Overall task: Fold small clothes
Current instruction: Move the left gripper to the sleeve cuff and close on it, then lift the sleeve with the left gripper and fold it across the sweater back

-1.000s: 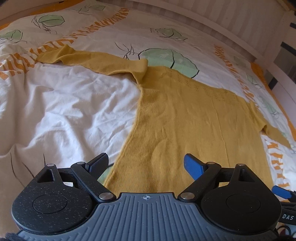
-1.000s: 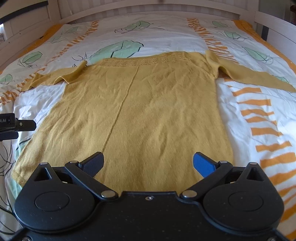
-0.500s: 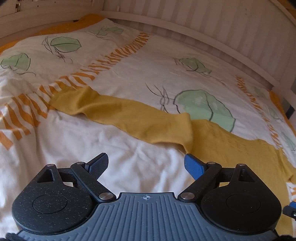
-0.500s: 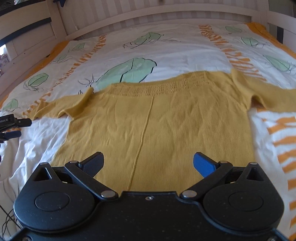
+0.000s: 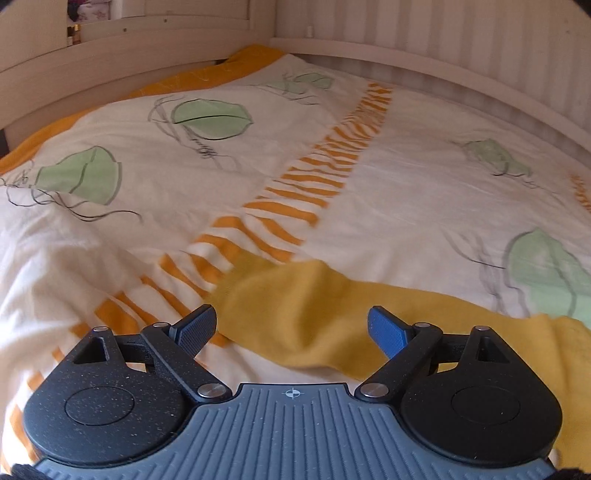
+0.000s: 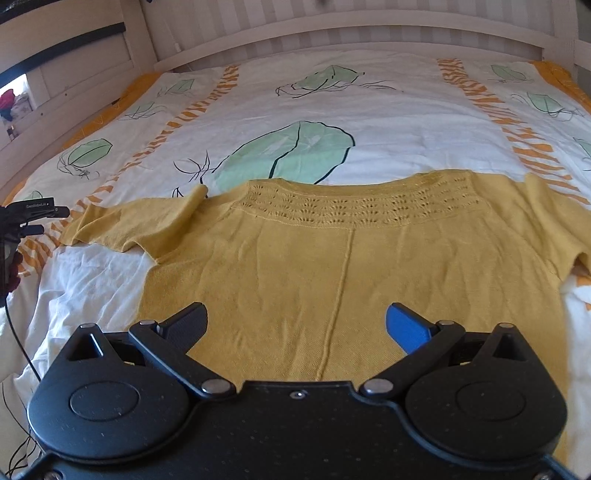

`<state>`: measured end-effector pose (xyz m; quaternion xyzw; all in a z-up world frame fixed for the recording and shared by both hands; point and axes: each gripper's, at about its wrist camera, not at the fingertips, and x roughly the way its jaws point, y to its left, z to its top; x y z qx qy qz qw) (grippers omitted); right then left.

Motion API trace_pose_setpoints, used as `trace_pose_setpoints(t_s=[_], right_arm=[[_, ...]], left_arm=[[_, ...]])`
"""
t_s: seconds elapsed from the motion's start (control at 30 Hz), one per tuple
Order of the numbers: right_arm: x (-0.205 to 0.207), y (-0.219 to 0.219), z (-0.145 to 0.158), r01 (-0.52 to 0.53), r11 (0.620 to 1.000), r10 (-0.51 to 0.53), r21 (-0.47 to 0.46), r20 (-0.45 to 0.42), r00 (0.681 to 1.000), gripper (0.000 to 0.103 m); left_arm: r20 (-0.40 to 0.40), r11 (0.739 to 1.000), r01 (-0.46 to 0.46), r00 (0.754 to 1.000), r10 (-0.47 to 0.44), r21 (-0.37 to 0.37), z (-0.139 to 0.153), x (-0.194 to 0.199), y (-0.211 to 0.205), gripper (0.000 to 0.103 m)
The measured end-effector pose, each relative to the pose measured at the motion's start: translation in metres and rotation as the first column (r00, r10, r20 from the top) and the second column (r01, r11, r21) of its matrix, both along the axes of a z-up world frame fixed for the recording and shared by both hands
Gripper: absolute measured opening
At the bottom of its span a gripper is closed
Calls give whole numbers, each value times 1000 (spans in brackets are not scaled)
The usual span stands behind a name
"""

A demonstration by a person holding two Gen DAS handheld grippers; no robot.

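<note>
Jaws wide, both grippers | left gripper (image 5: 291,328) at sweater sleeve (image 5: 295,314) | right gripper (image 6: 295,325) over sweater (image 6: 351,266)

Between the right gripper's (image 6: 295,326) matt black plastic fingers lies the sweater (image 6: 343,266), a fine mustard knit with openwork. Beyond them, the duvet cover (image 6: 388,110) is creased printed cotton-like cloth. The bed frame (image 6: 332,26) looks like painted wood.

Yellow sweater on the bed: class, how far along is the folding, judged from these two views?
Done: the sweater lies spread flat on the bedcover, no fold made. In hand: the left gripper, open, is lined up on the sleeve; the right gripper, open, hovers over the body. Left: every fold.
</note>
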<state>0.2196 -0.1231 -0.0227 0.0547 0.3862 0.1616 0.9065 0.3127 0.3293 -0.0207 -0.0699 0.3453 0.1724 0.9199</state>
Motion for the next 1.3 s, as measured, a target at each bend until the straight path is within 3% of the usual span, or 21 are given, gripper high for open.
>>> trace_pose_setpoints(t_s=[0.23, 0.37, 0.47, 0.53, 0.63, 0.7, 0.77, 1.03, 1.3], right_arm=[[16, 18, -6, -20, 1000, 20, 25, 0, 1000, 102], [19, 28, -11, -40, 999, 40, 37, -5, 999, 102], [19, 35, -14, -58, 998, 59, 28, -7, 998, 102], [18, 37, -17, -67, 998, 67, 20, -11, 998, 102], [19, 37, -22, -69, 998, 69, 13, -26, 997, 102], [19, 35, -25, -64, 998, 64, 14, -38, 997, 102], [18, 32, -26, -57, 998, 58, 17, -48, 997, 102], [4, 6, -28, -25, 1000, 26, 19, -66, 997, 102], [-24, -32, -22, 28, 999, -26, 30, -72, 997, 102]], left_arm=[[-49, 995, -89, 995, 87, -37, -22, 17, 39, 89], [-98, 994, -102, 990, 98, -41, -40, 29, 47, 79], [-96, 993, -109, 990, 104, -51, -48, 33, 50, 79], [-69, 993, -97, 993, 92, -67, -47, 33, 49, 70], [-53, 990, -91, 995, 86, -107, -51, 35, 49, 47], [-36, 990, -81, 996, 77, -118, -50, 36, 47, 13], [-30, 993, -56, 998, 53, -108, -47, 37, 41, 7], [62, 999, 36, 997, -35, -26, 16, 23, -10, 7], [180, 973, 220, 962, -204, -74, 97, 13, -97, 7]])
